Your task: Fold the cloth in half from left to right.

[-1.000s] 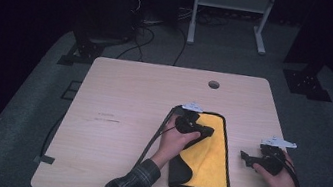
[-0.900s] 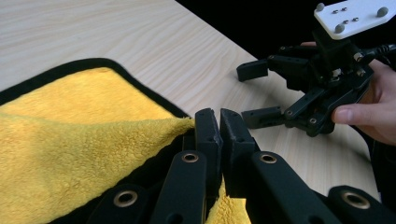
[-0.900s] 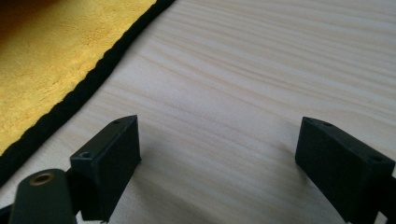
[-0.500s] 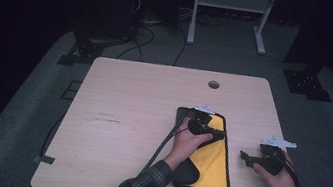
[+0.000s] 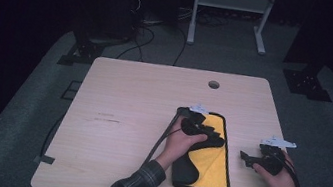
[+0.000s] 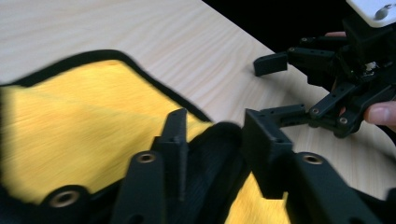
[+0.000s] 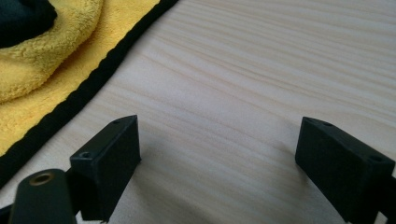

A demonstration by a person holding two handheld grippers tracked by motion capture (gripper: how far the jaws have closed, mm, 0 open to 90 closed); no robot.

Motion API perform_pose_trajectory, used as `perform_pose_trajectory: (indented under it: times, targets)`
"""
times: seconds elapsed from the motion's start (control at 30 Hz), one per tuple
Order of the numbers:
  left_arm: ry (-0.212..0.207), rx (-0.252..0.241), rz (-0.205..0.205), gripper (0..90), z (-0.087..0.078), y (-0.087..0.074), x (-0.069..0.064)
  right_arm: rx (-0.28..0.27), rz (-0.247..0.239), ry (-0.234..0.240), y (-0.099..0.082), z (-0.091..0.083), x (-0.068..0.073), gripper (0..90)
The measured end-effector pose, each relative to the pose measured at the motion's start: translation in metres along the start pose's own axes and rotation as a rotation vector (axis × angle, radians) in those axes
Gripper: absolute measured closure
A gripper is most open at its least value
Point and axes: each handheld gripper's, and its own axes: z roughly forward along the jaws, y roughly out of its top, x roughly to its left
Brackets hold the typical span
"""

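Lying right of centre on the table [image 5: 127, 107], one yellow cloth [image 5: 216, 167] has had its dark flap drawn further right over it since a second ago. Above the fold, the left gripper [image 6: 212, 135] has just been opening; dark fabric sits between its parted jaws, unpinched. Near the right edge, the right gripper [image 7: 217, 154] stays put, spread wide over bare wood.

The high view looks forward and down over the light wooden table [image 5: 123, 132]. Both gripper views sit close above it, sharing the black-edged yellow cloth [image 6: 70, 121].
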Motion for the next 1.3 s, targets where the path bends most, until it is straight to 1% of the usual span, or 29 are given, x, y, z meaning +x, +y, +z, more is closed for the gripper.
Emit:
perform_pose_trajectory:
  times: [0.1,0.13,0.17,0.2,0.23,0.3,0.43,0.47,0.53,0.57,0.7,0.77,0.83,0.93,0.97,1.0,1.03,1.13,1.23,1.3]
  targets:
    - [0.056,0.004,0.023,52.6,-0.022,-0.006,0.005,0.000,-0.002,0.000,0.000,0.000,0.000,12.8]
    - [0.074,0.004,0.024,51.2,-0.027,-0.009,0.007,0.000,-0.001,0.000,0.000,0.000,0.000,12.8]
    - [0.102,0.019,0.036,49.3,-0.035,-0.012,0.010,0.000,-0.001,0.000,0.000,0.000,0.000,12.8]
    - [0.115,0.022,0.036,47.0,-0.037,-0.014,0.011,0.000,0.000,-0.001,0.000,0.000,0.000,12.8]
    - [0.147,0.038,0.033,45.7,-0.043,-0.018,0.015,0.000,0.000,-0.001,0.000,0.000,0.000,12.8]
    - [0.192,0.055,0.025,44.3,-0.052,-0.025,0.020,0.001,0.000,-0.001,0.000,0.000,0.000,12.8]
    - [0.258,0.071,0.019,43.0,-0.063,-0.039,0.029,0.000,0.001,-0.003,0.000,0.000,0.000,12.8]
    - [0.266,0.073,0.012,42.8,-0.065,-0.042,0.032,0.000,0.002,-0.003,0.000,0.000,0.000,12.8]
    - [0.277,0.080,-0.004,42.1,-0.068,-0.047,0.036,-0.001,0.000,-0.004,0.000,0.000,0.000,12.8]
    - [0.276,0.082,-0.014,42.1,-0.068,-0.049,0.038,-0.001,0.000,-0.004,0.000,0.000,0.000,12.8]
    - [0.288,0.104,-0.020,42.4,-0.065,-0.054,0.038,-0.001,0.000,-0.004,0.000,0.000,0.000,12.8]
    - [0.293,0.115,-0.015,42.9,-0.063,-0.056,0.036,-0.001,0.000,-0.004,0.000,0.000,0.000,12.8]
    - [0.307,0.122,0.006,44.5,-0.062,-0.057,0.034,-0.002,-0.001,-0.004,0.000,0.000,0.000,12.8]
    - [0.342,0.126,0.029,48.3,-0.060,-0.059,0.028,-0.001,0.000,-0.004,0.000,0.000,0.000,12.8]
    - [0.355,0.126,0.041,50.1,-0.060,-0.060,0.025,-0.002,-0.001,-0.004,0.000,0.000,0.000,12.8]
    - [0.359,0.120,0.045,55.6,-0.060,-0.061,0.023,-0.001,0.000,-0.004,0.000,0.000,0.000,12.8]
    - [0.350,0.125,0.049,62.4,-0.060,-0.062,0.022,-0.001,-0.001,-0.004,0.000,0.000,0.000,12.8]
    - [0.332,0.118,0.032,78.1,-0.060,-0.064,0.019,-0.001,0.000,-0.004,0.000,0.000,0.000,12.8]
    - [0.301,0.122,0.000,84.6,-0.063,-0.064,0.024,-0.001,0.001,-0.004,0.000,0.000,0.000,12.8]
    - [0.285,0.131,-0.015,85.7,-0.068,-0.065,0.027,0.000,0.001,-0.004,0.000,0.000,0.001,12.8]
